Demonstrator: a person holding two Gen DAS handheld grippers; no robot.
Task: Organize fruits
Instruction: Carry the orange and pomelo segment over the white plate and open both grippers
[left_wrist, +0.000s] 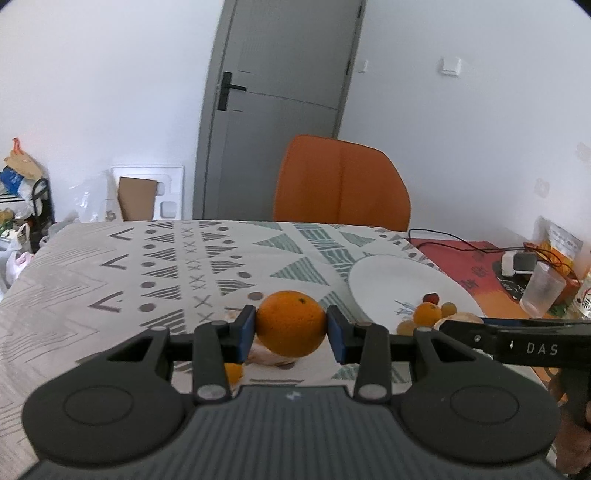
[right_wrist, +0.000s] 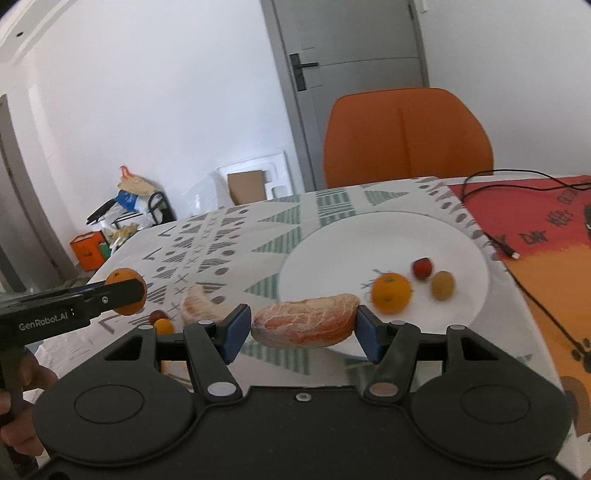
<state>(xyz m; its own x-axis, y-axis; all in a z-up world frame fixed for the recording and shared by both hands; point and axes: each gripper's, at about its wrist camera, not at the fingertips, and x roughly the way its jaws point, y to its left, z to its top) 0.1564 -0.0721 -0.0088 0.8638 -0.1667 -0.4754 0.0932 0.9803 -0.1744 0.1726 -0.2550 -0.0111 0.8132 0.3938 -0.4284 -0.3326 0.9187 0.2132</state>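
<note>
My left gripper (left_wrist: 291, 328) is shut on an orange (left_wrist: 291, 323) and holds it above the patterned tablecloth; it also shows in the right wrist view (right_wrist: 125, 291). My right gripper (right_wrist: 302, 326) is shut on a peeled grapefruit segment (right_wrist: 304, 325), held just before the white plate (right_wrist: 332, 236). On the plate lie a small orange (right_wrist: 390, 292), a red fruit (right_wrist: 422, 268) and a yellow-green fruit (right_wrist: 442, 285). Another peeled segment (right_wrist: 197, 308), a small red fruit (right_wrist: 158, 315) and a small orange fruit (right_wrist: 163, 325) lie on the cloth left of the plate.
An orange chair (right_wrist: 406, 136) stands behind the table. A black cable (right_wrist: 517, 182) runs over the red mat (right_wrist: 535, 221) on the right. A plastic cup (left_wrist: 542, 291) and small devices sit at the far right. Bags and boxes stand on the floor at left.
</note>
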